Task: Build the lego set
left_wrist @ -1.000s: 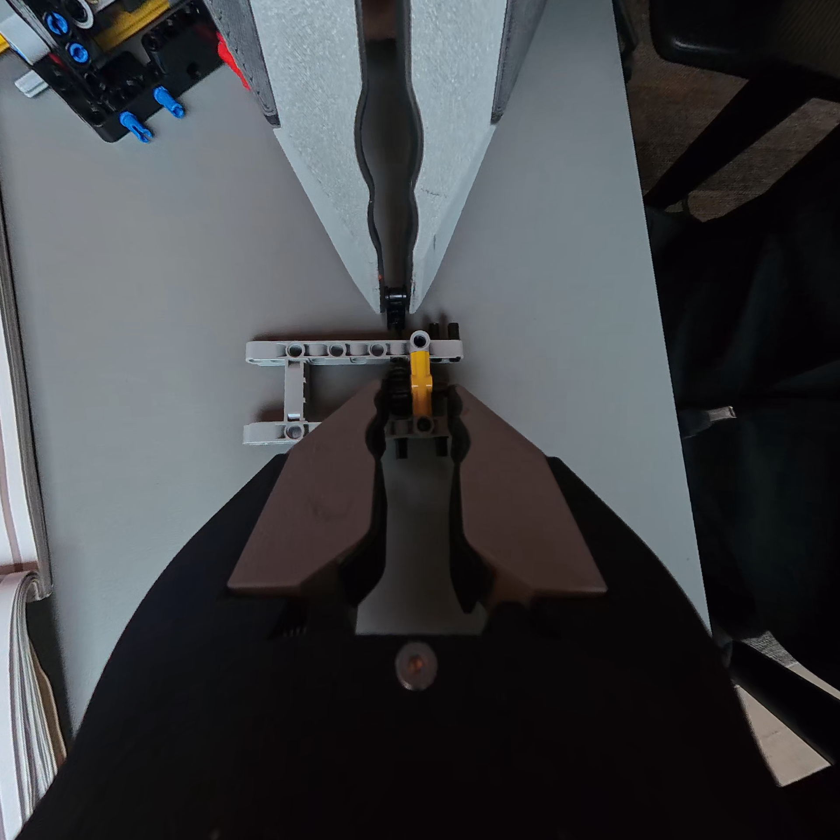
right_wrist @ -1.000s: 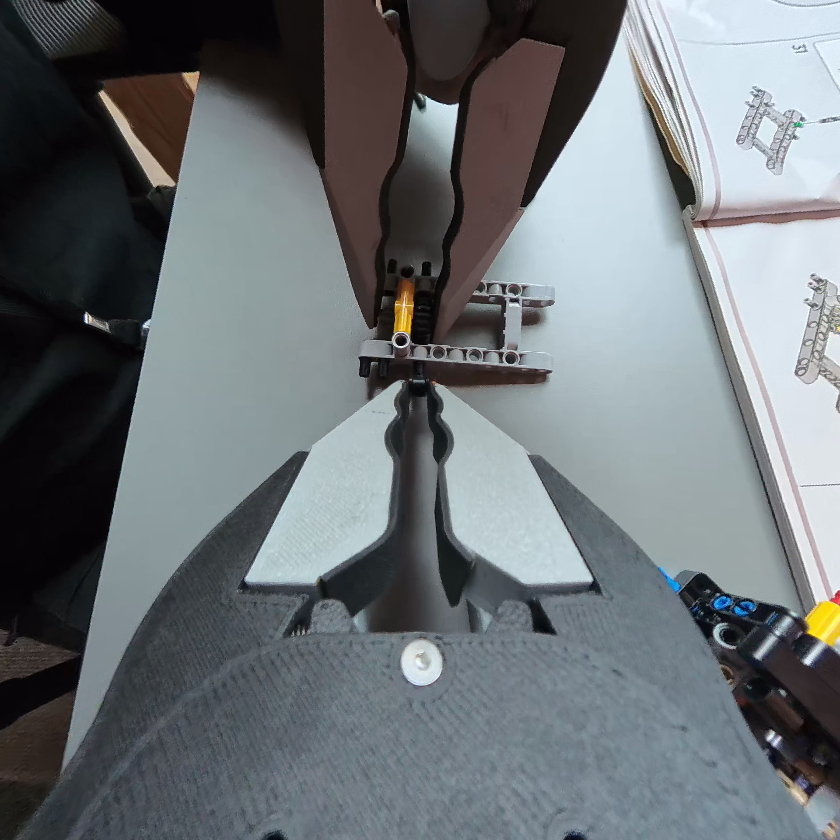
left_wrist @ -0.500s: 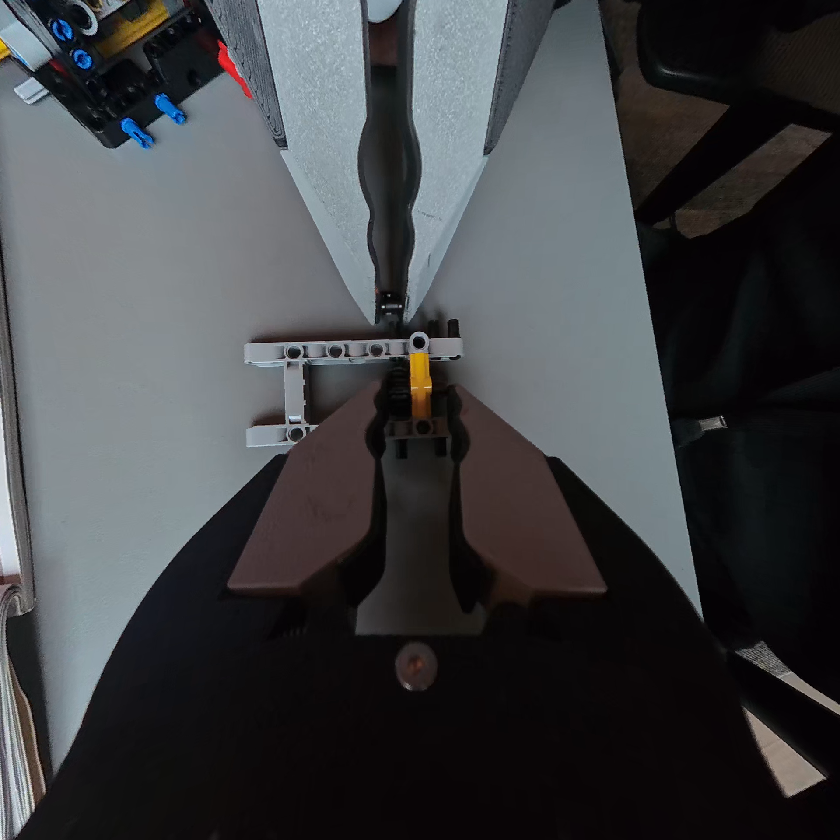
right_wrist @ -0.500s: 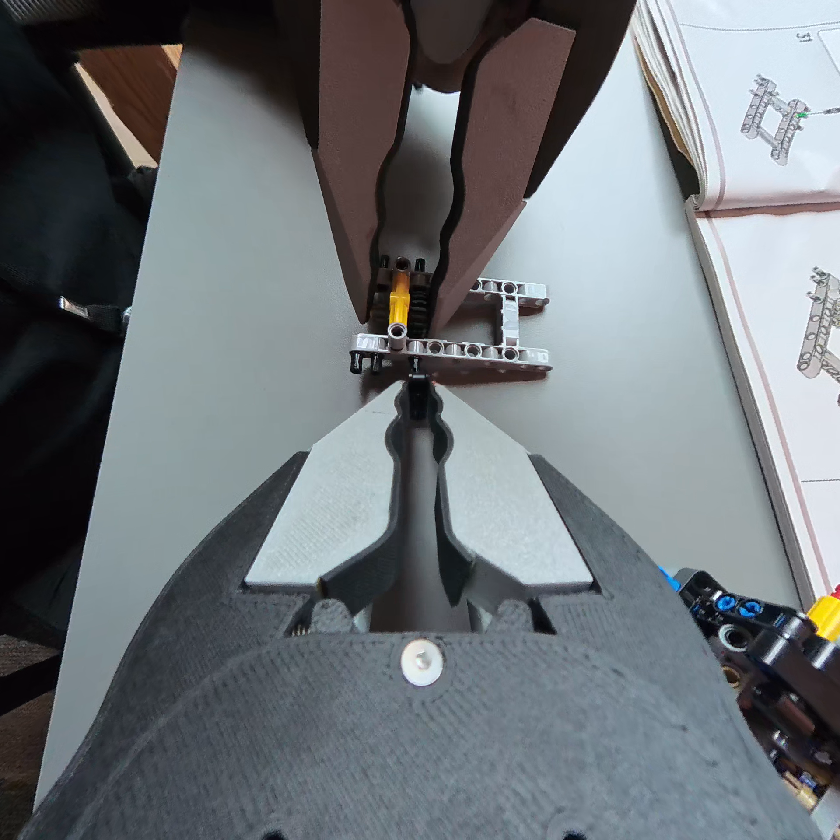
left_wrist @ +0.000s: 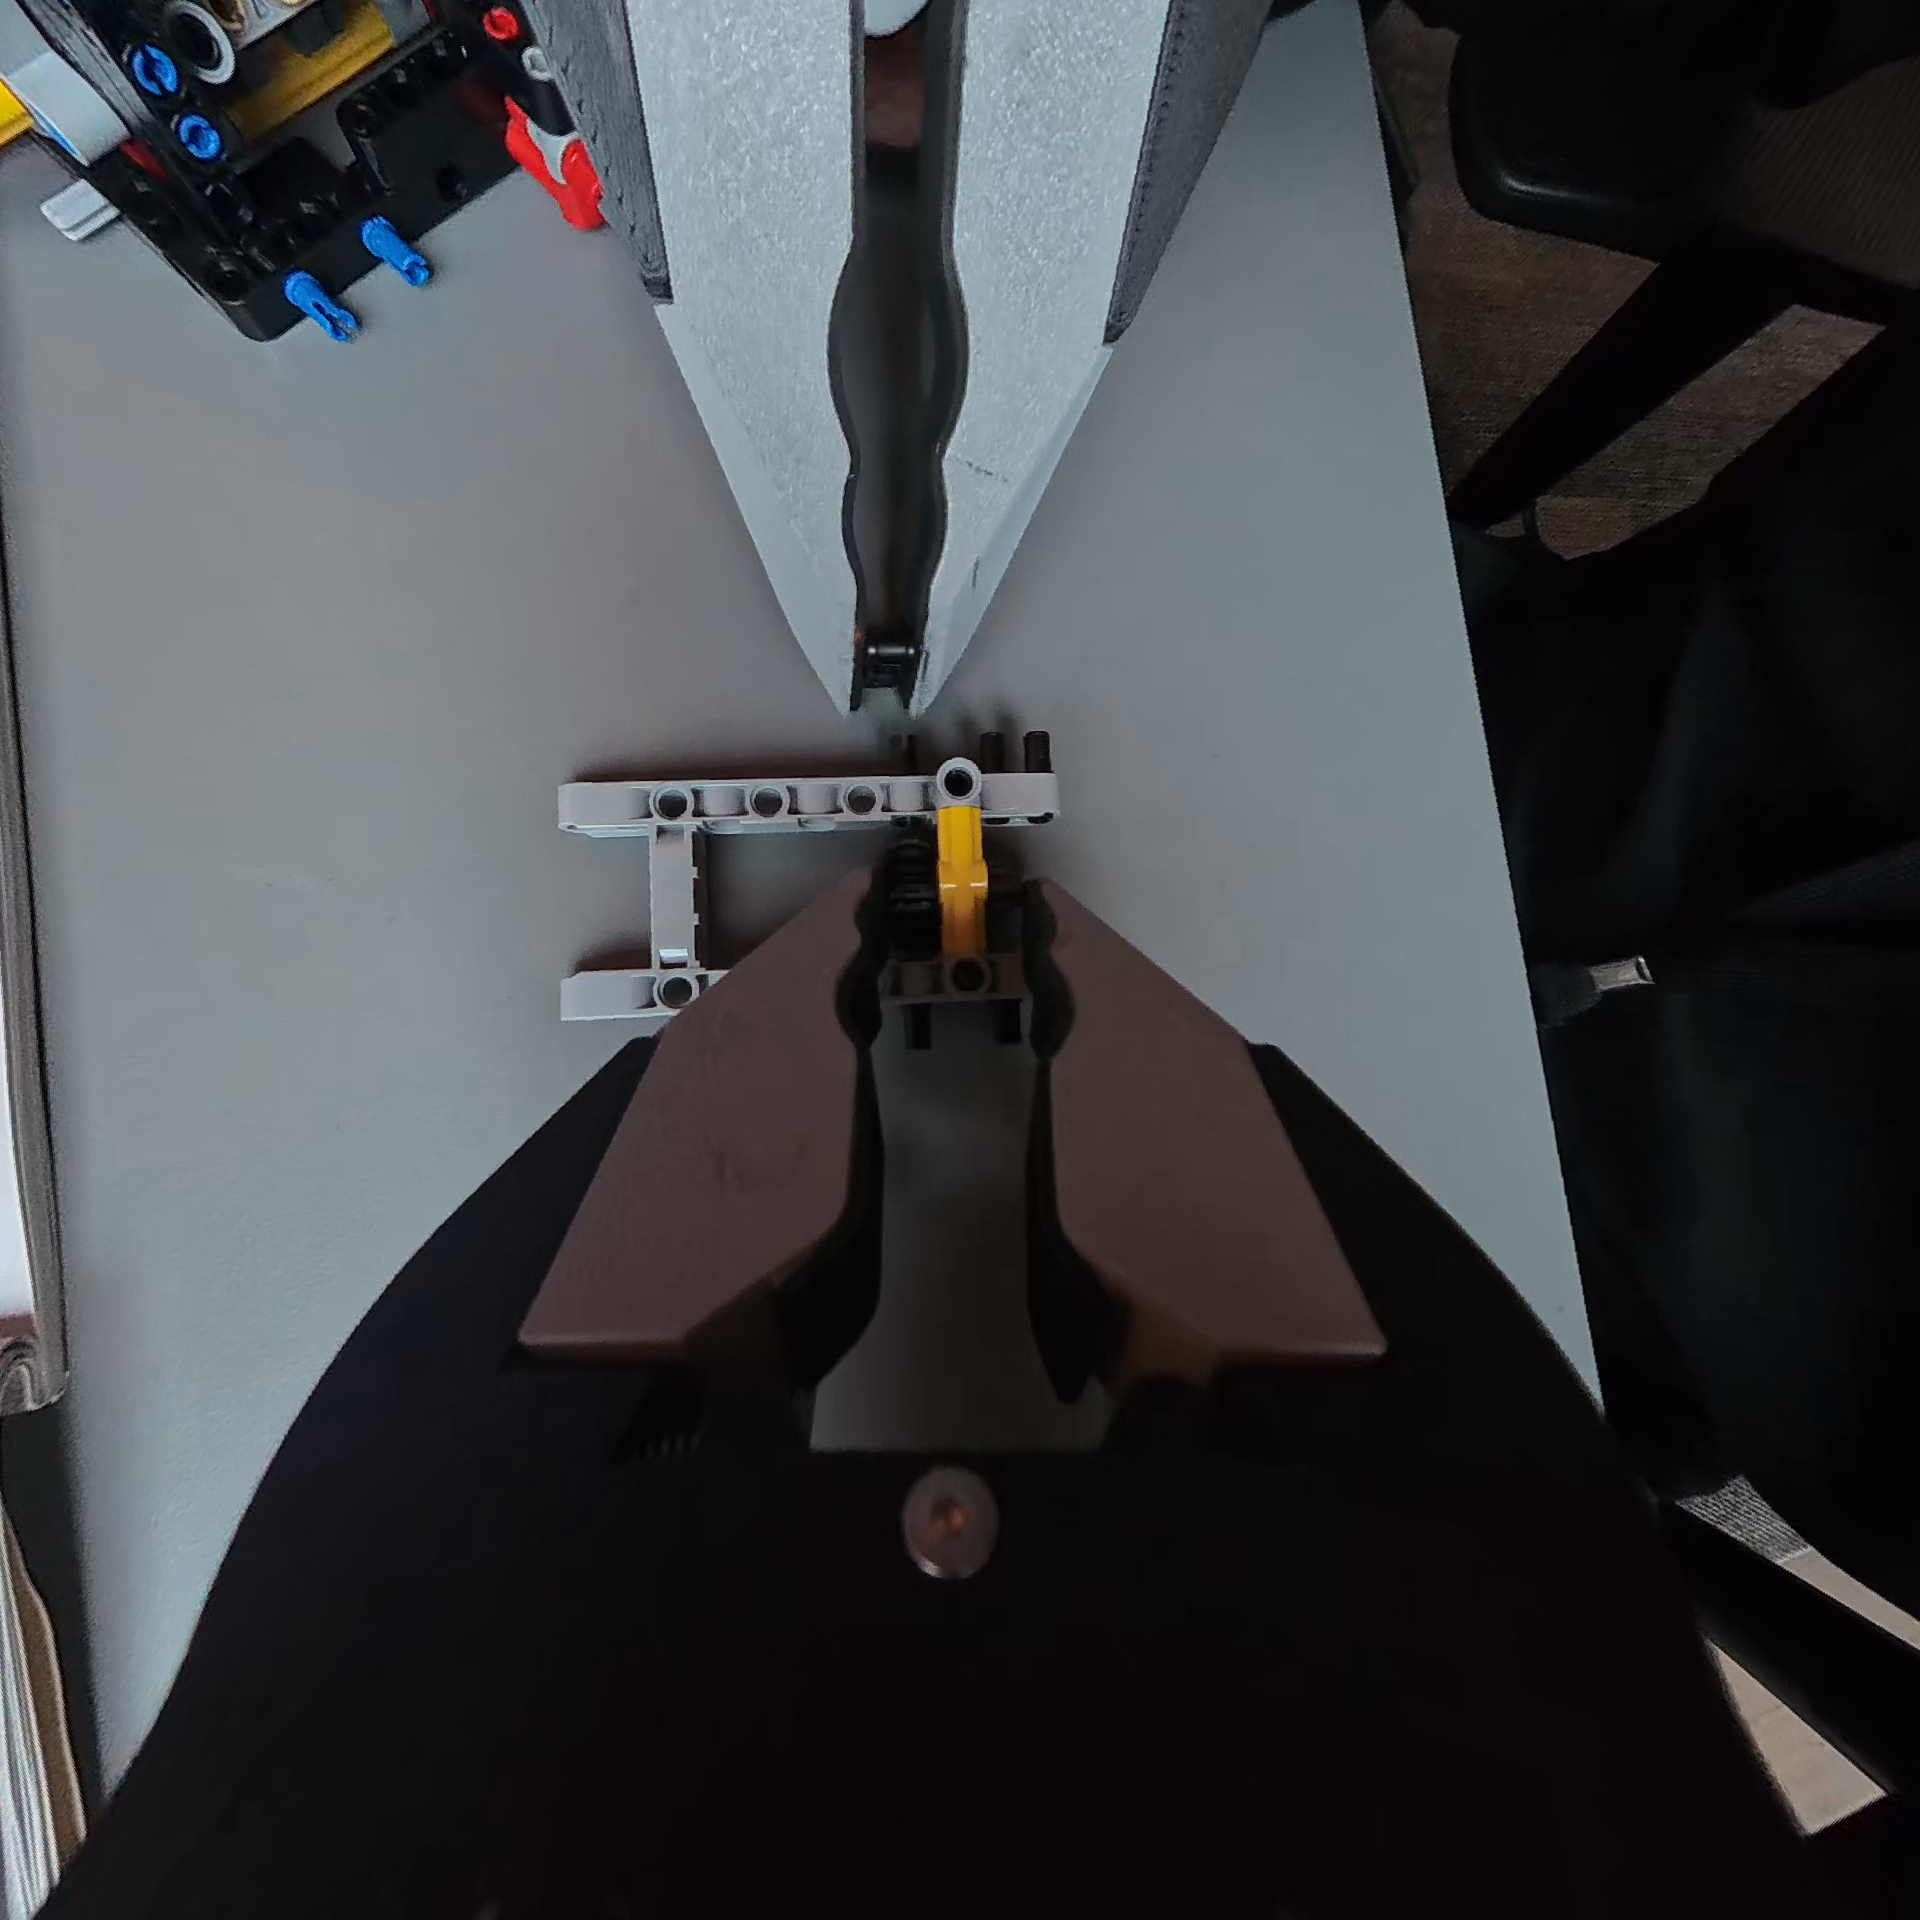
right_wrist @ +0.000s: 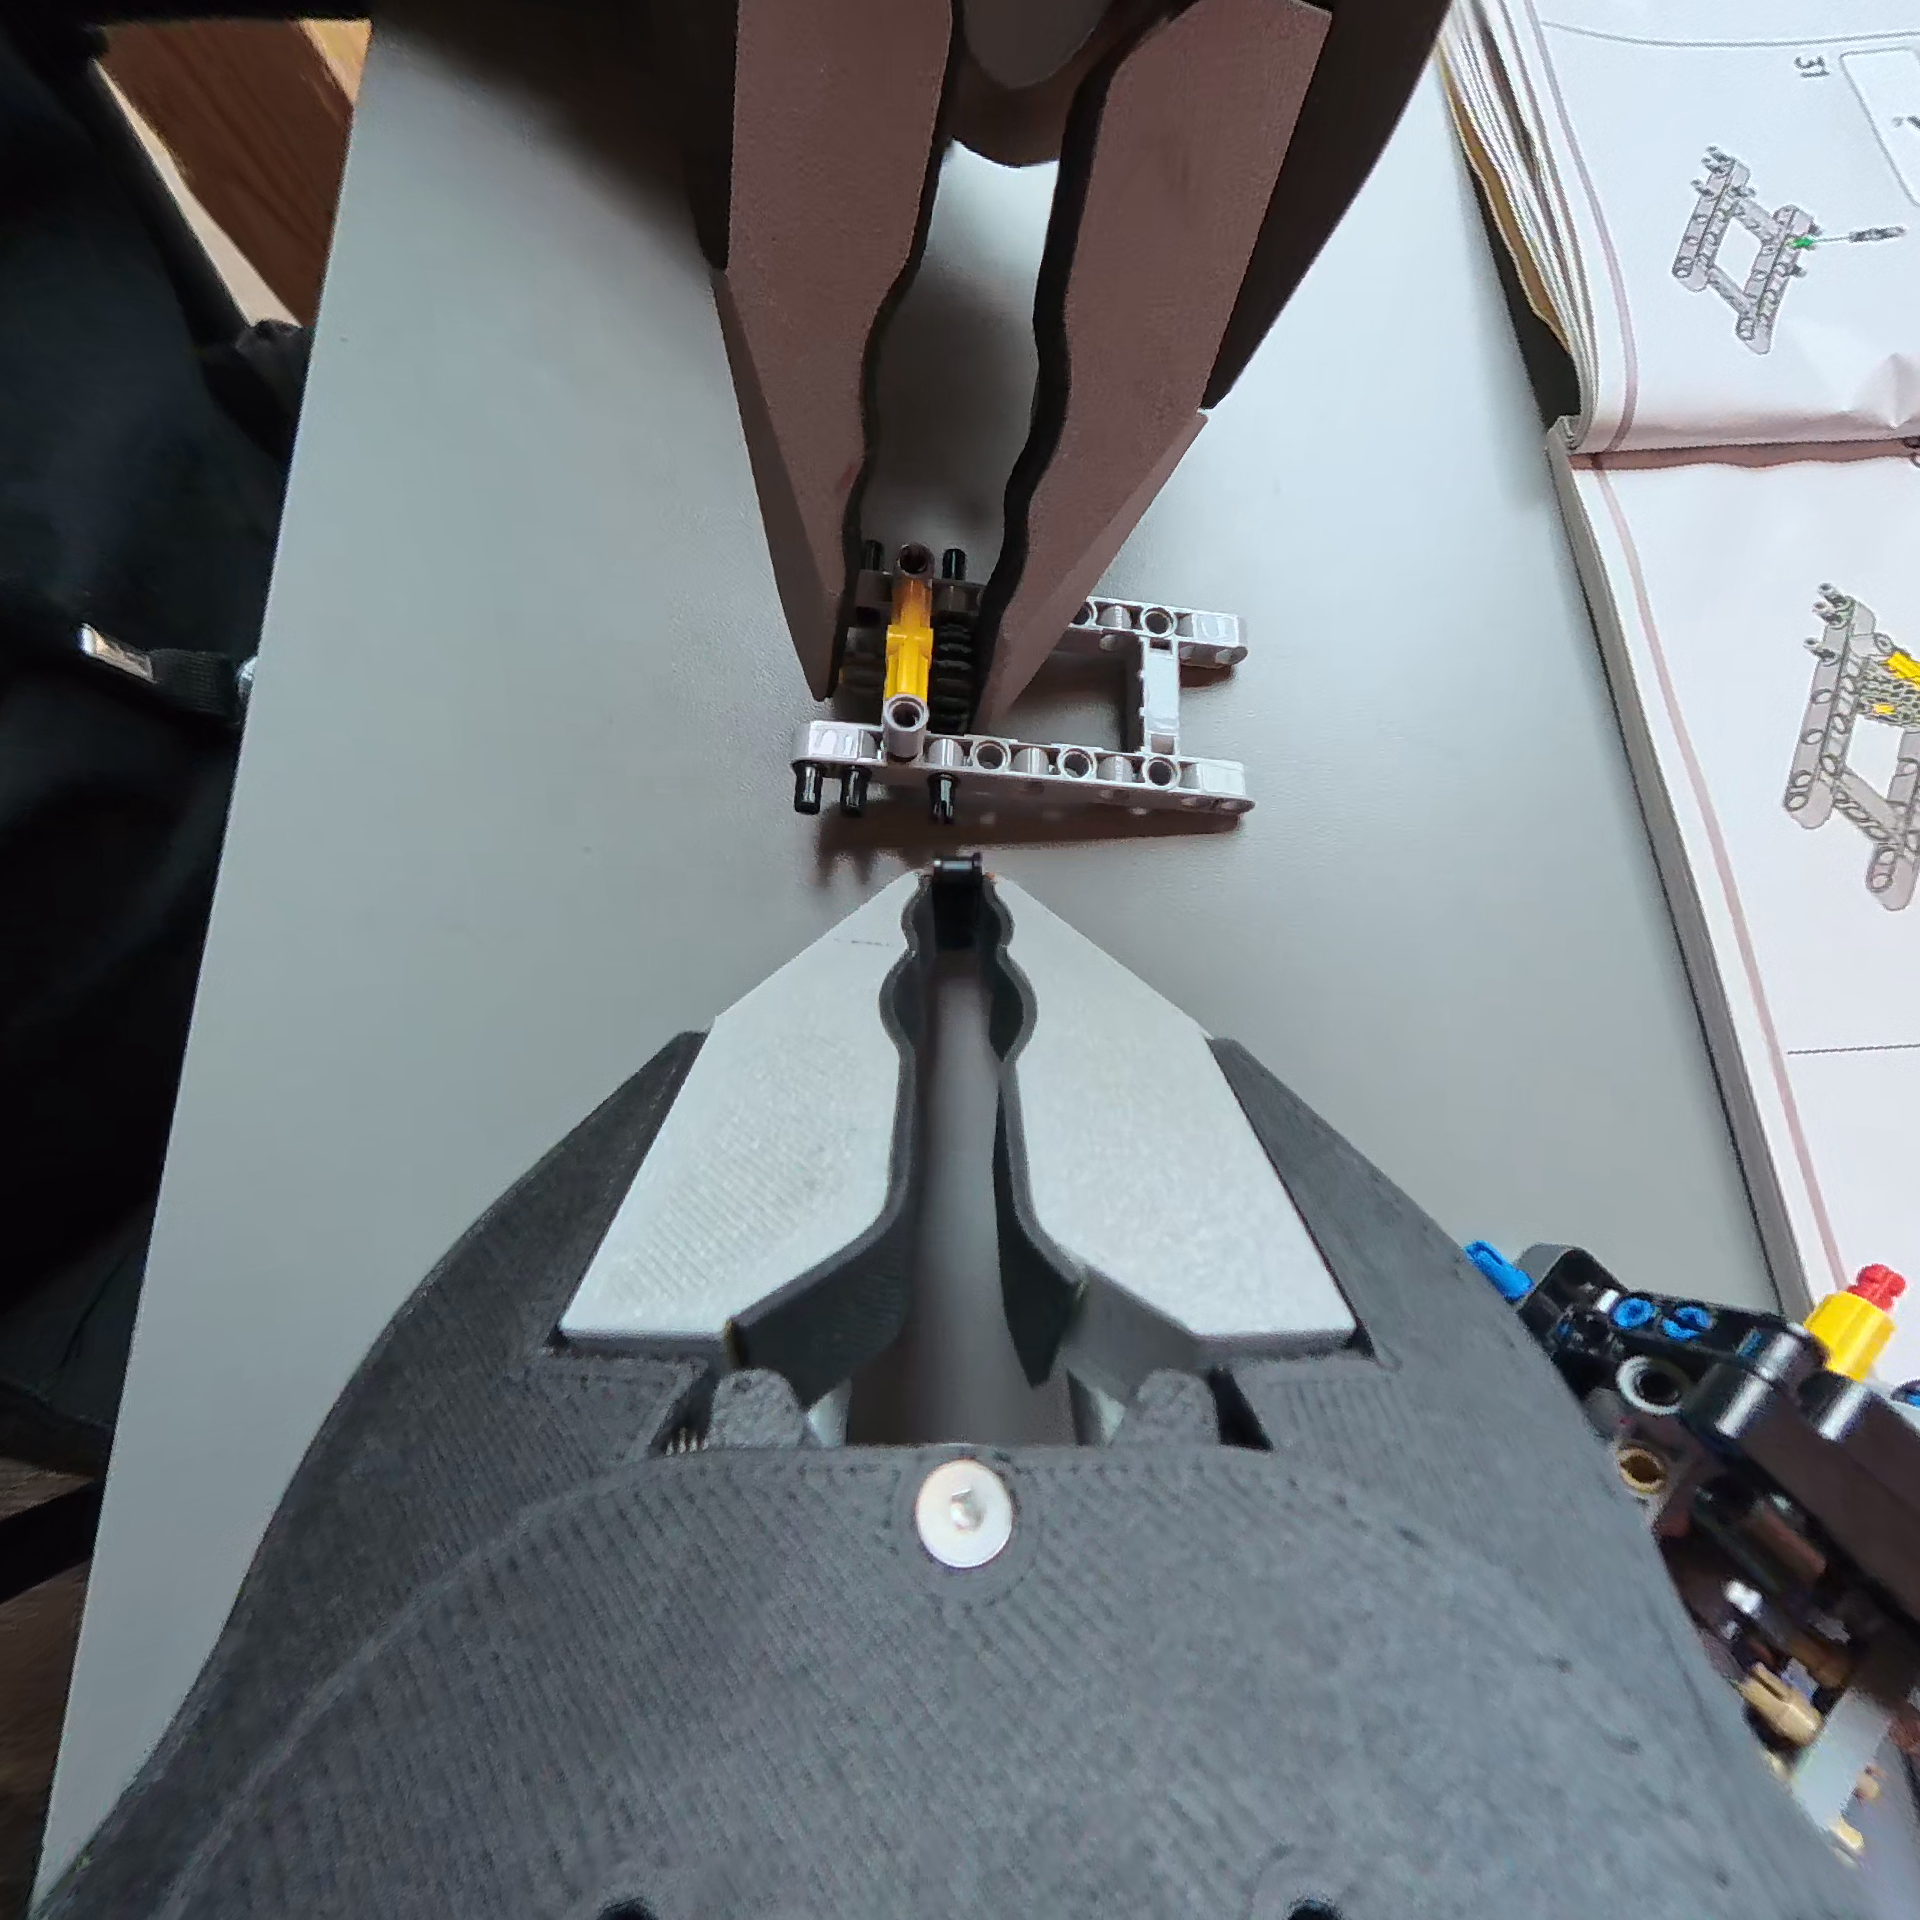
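Note:
A light grey beam frame [left_wrist: 790, 802] lies on the grey table [left_wrist: 312, 623], with a yellow connector [left_wrist: 958, 883] and a black gear [left_wrist: 906, 894] between its two long beams. My left gripper [left_wrist: 951, 904], with brown fingers, is shut on that end of the frame. My right gripper [right_wrist: 958, 883], with light grey fingers, is shut on a small black piece [right_wrist: 956, 914], a short gap from the frame's near beam [right_wrist: 1039, 774]. Three black pins [right_wrist: 940, 795] stick out of that beam towards it. In the left wrist view the right gripper [left_wrist: 885, 675] faces mine from the far side.
A partly built black model with blue pins stands at the back left [left_wrist: 270, 156] and shows low right in the right wrist view [right_wrist: 1714, 1455]. An open instruction booklet [right_wrist: 1766, 260] lies beside the frame. The table edge and a black chair [left_wrist: 1662, 312] are close on the other side. Less than 4 cm separates the two grippers' tips.
My right gripper has drawn back a little from the frame, so a gap now shows between the black piece and the beam. The left gripper has kept its hold.

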`<state>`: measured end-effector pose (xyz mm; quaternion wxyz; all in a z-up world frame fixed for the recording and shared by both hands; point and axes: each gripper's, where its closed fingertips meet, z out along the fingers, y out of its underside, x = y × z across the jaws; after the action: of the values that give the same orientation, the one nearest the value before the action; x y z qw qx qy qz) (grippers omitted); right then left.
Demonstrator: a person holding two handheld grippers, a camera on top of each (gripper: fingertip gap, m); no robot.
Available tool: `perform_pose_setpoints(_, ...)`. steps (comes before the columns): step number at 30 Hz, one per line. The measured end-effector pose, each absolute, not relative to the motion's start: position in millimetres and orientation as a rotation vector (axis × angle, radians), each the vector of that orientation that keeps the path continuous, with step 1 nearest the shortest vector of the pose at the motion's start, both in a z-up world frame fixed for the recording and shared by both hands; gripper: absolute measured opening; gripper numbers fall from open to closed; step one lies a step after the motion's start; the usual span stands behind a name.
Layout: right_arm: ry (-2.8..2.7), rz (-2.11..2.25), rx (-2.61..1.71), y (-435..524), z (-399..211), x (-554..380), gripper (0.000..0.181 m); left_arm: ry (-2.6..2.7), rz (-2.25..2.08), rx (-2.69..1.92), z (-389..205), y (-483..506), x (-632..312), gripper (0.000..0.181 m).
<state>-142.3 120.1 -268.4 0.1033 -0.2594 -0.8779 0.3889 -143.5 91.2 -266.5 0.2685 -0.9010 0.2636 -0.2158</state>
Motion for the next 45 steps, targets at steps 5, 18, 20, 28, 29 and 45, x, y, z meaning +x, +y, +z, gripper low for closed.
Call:
perform_pose_setpoints(5, -2.519, 1.375, -0.753, 113, -246, -141, 0.005, 0.706, -0.570, -2.430, -266, 92, -143, 0.023)
perform_pose_setpoints(18, -2.371, 1.811, -0.919, 109, -212, -144, 0.004, 0.731, -0.217, -2.242, -235, 107, -153, 0.040)
perform_pose_setpoints(20, -2.375, 1.908, -0.976, 105, -209, -142, 0.004, 0.755, -0.133, -2.147, -222, 112, -152, 0.039)
perform_pose_setpoints(28, -2.372, 2.221, -1.159, 94, -197, -137, 0.004, 0.939, 0.244, -1.858, -201, 120, -132, 0.029)
perform_pose_setpoints(29, -2.376, 2.226, -1.167, 94, -197, -137, 0.004, 0.952, 0.270, -1.852, -203, 121, -132, 0.027)
perform_pose_setpoints(45, -2.368, 2.246, -1.155, 99, -198, -136, 0.004, 1.006, 0.358, -1.788, -204, 120, -133, 0.022)
